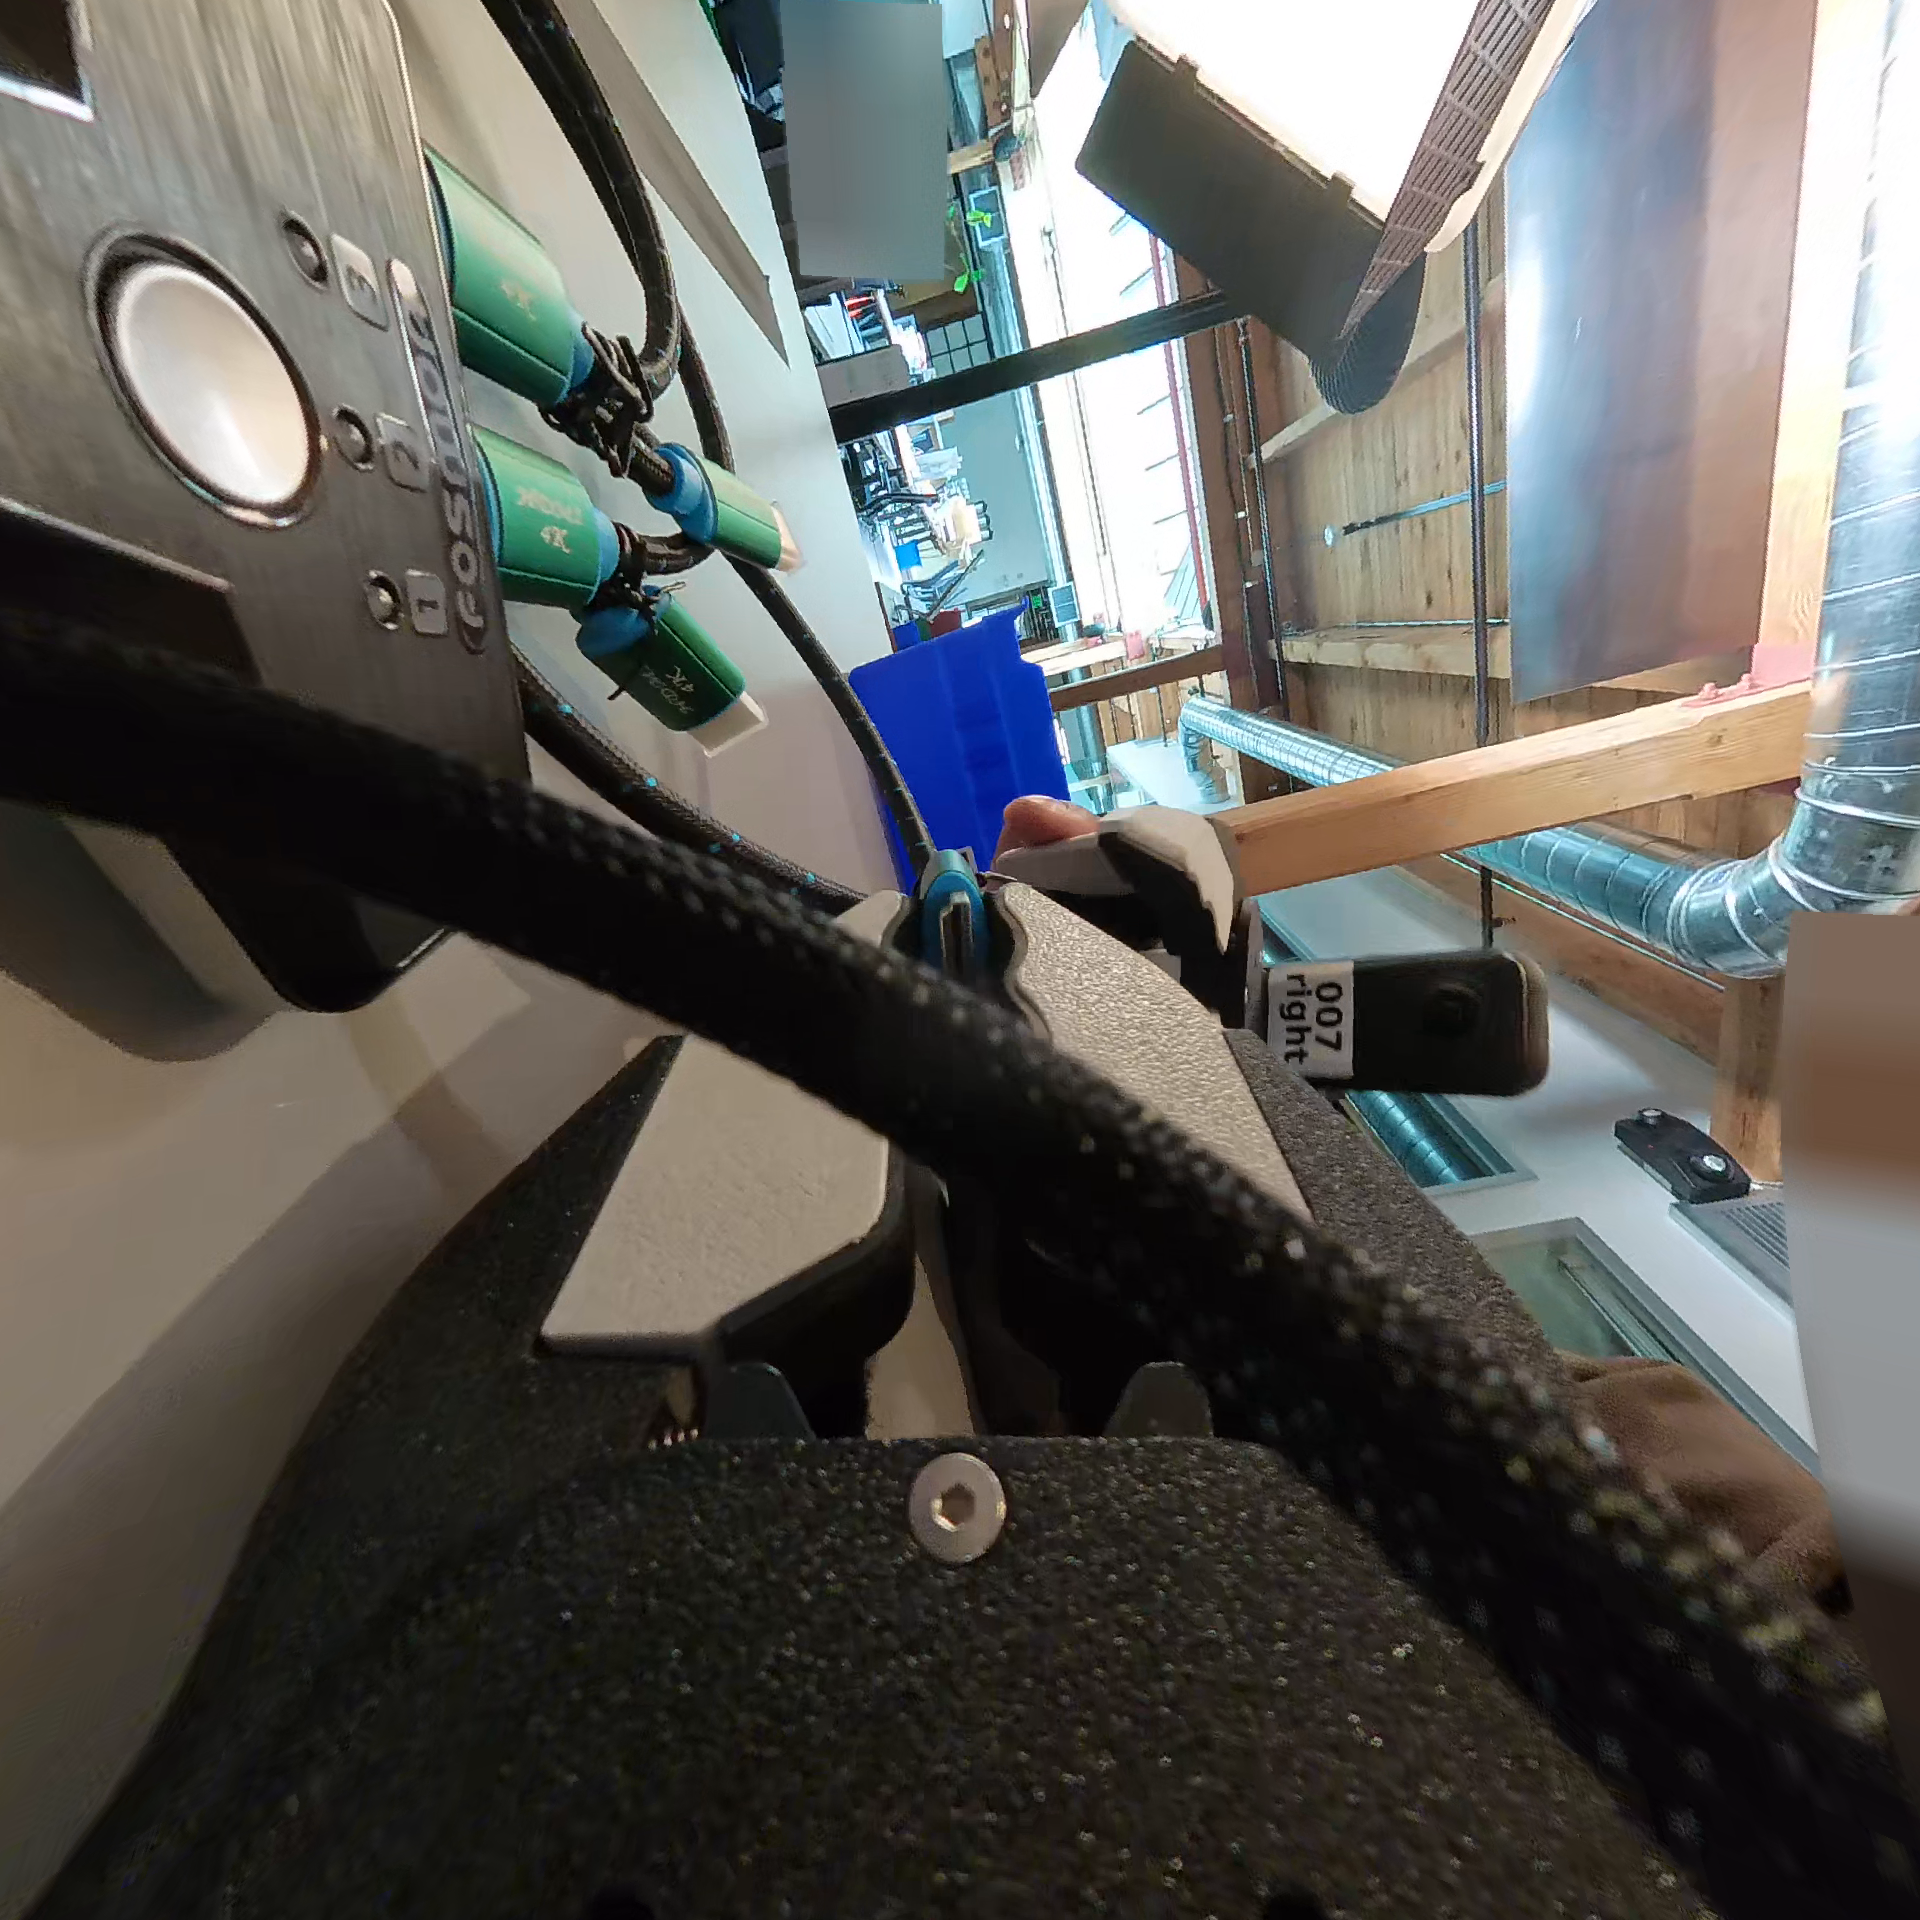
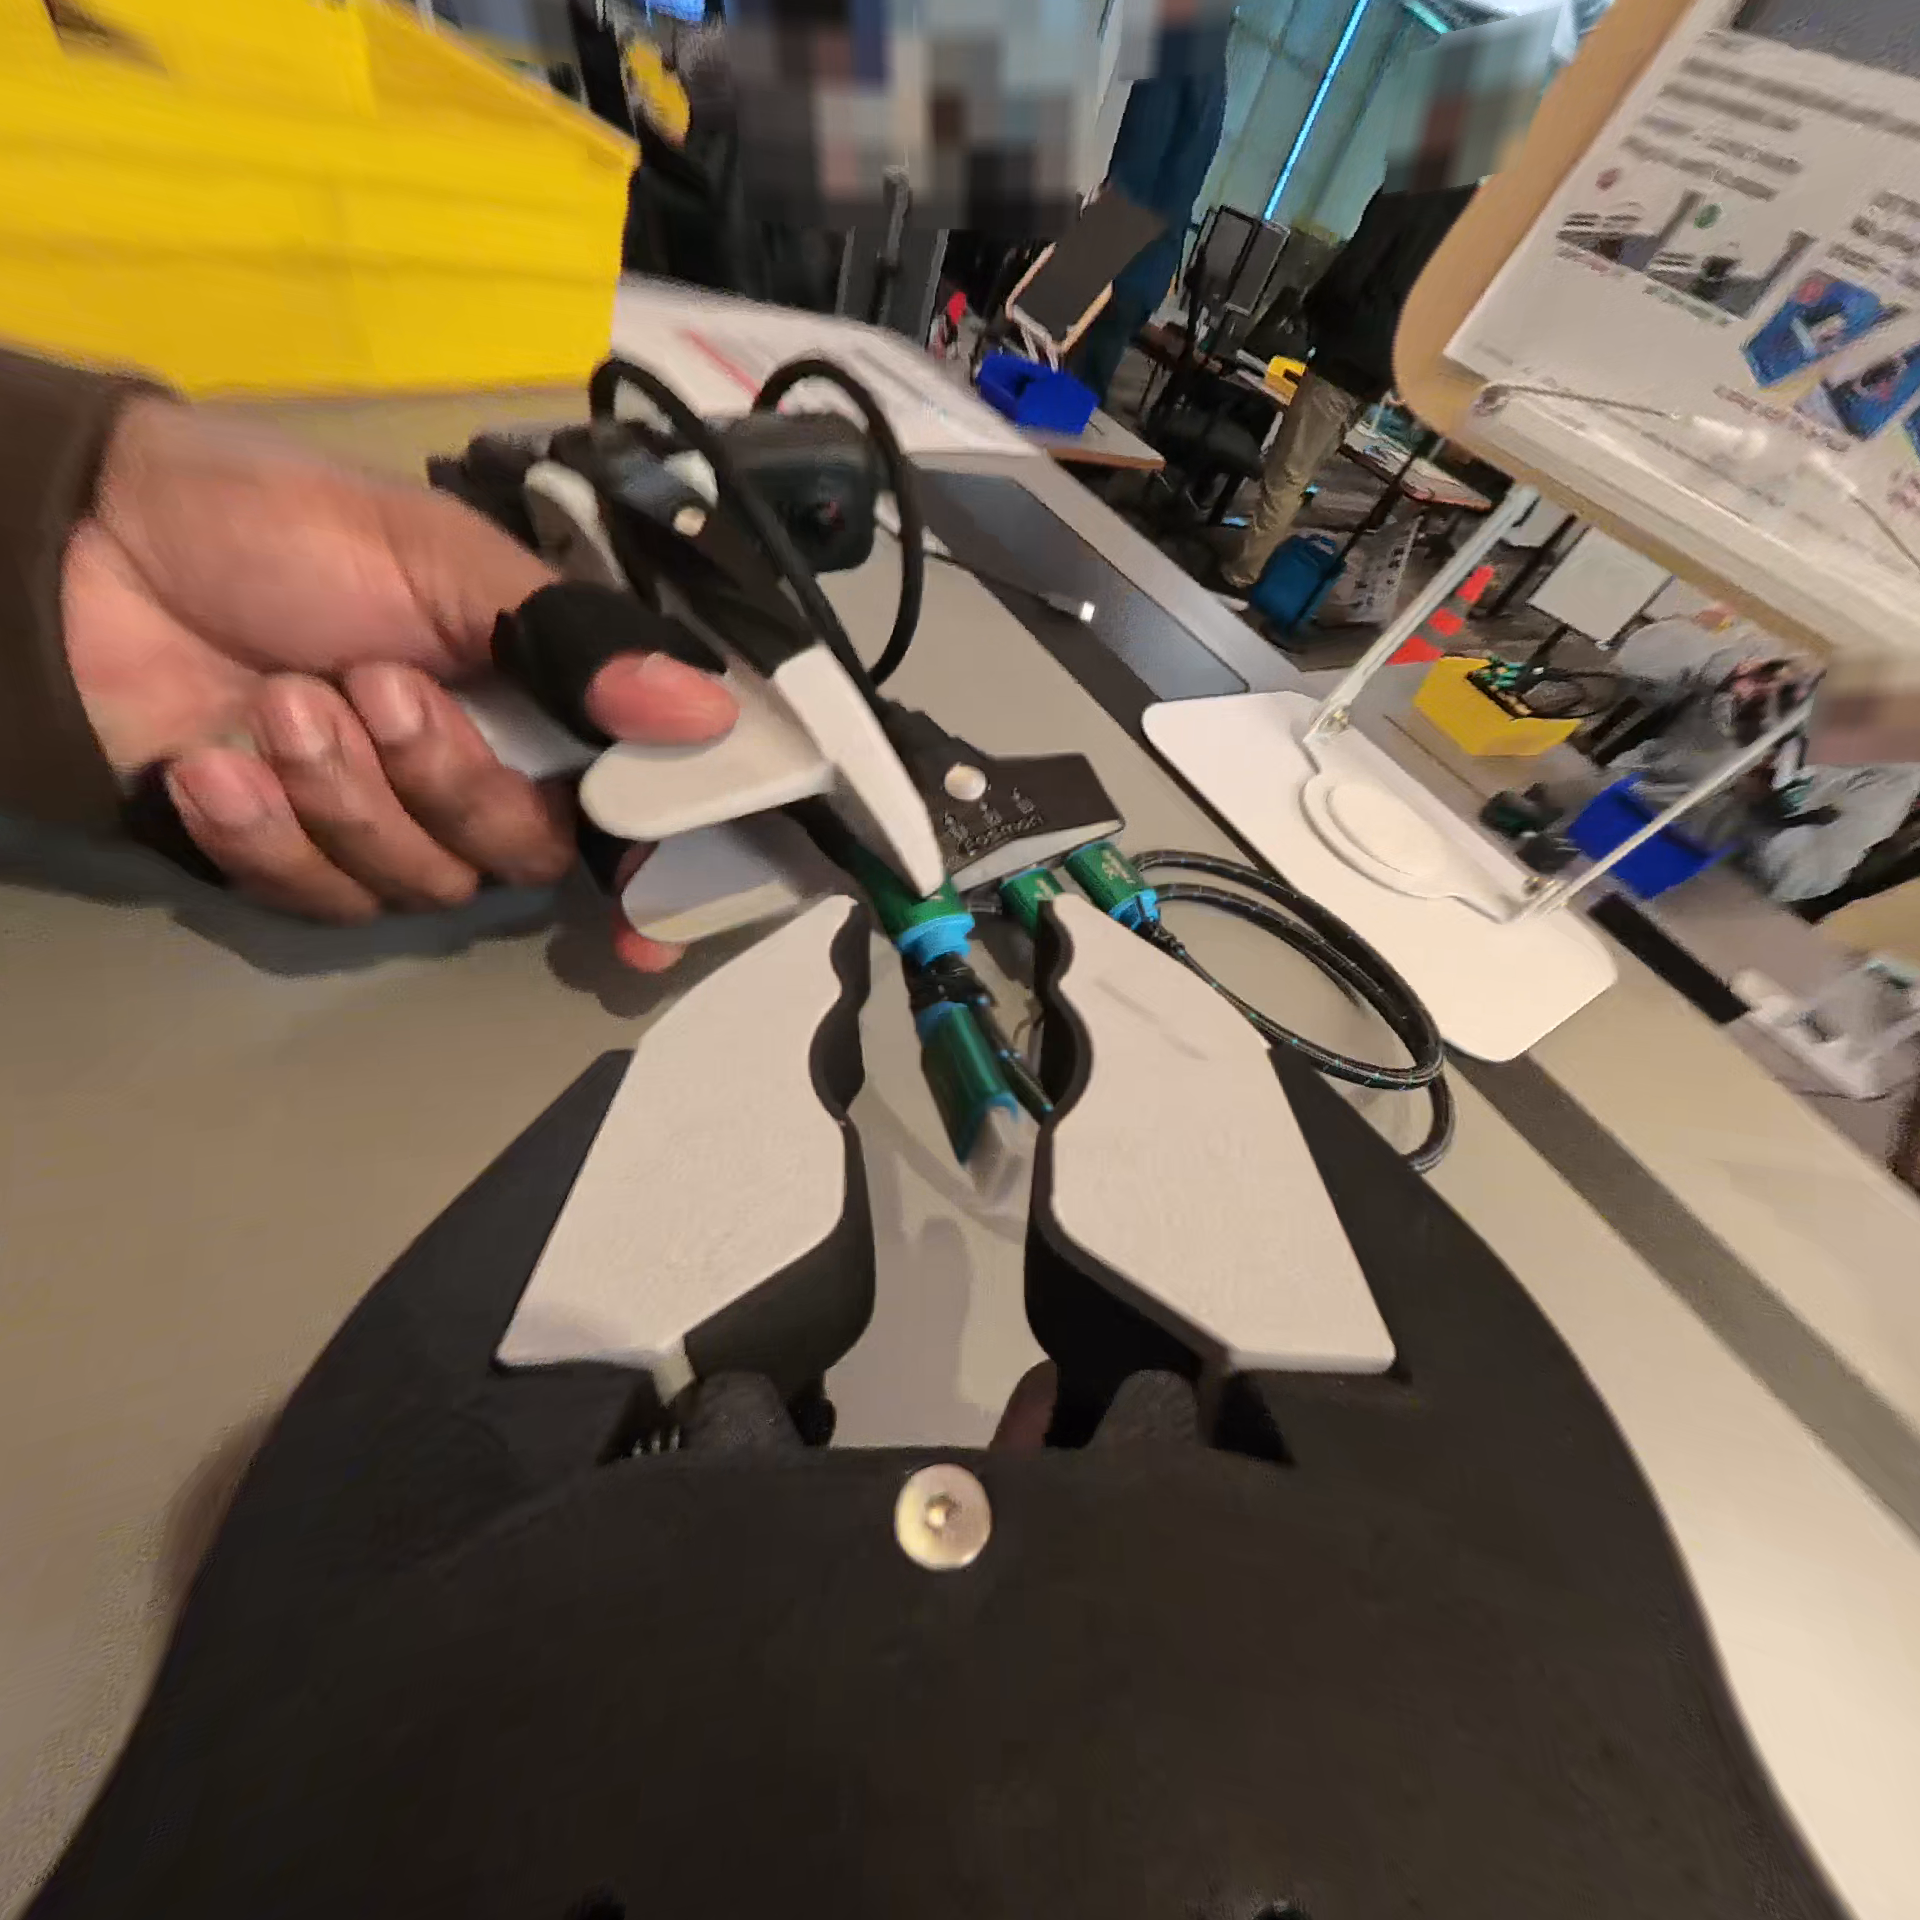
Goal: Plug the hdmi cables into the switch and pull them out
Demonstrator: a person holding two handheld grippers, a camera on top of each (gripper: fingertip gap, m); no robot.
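My left gripper (image 1: pixel 951 914) is shut on a green plug with a blue collar (image 1: pixel 948 925), which goes into a black switch box (image 1: pixel 208 208) with a white button. A thick braided black cable (image 1: pixel 520 831) crosses in front of the fingers. In the right wrist view a hand (image 2: pixel 312 675) holds the left gripper (image 2: pixel 894 883) on that plug (image 2: pixel 914 899) at the box (image 2: pixel 1039 805). My right gripper (image 2: pixel 945 925) is open. A loose green plug (image 2: pixel 971 1070) tied to its cable lies between the fingers. Two more green plugs (image 2: pixel 1107 868) sit in the box.
A white stand base with a clear sign holder (image 2: pixel 1403 831) stands right of the box. A black cable loop (image 2: pixel 1382 1039) lies beside my right finger. A yellow bin (image 2: pixel 260 187) is at far left, and a blue bin (image 1: pixel 966 727) stands beyond the box. The table is grey (image 2: pixel 208 1091).
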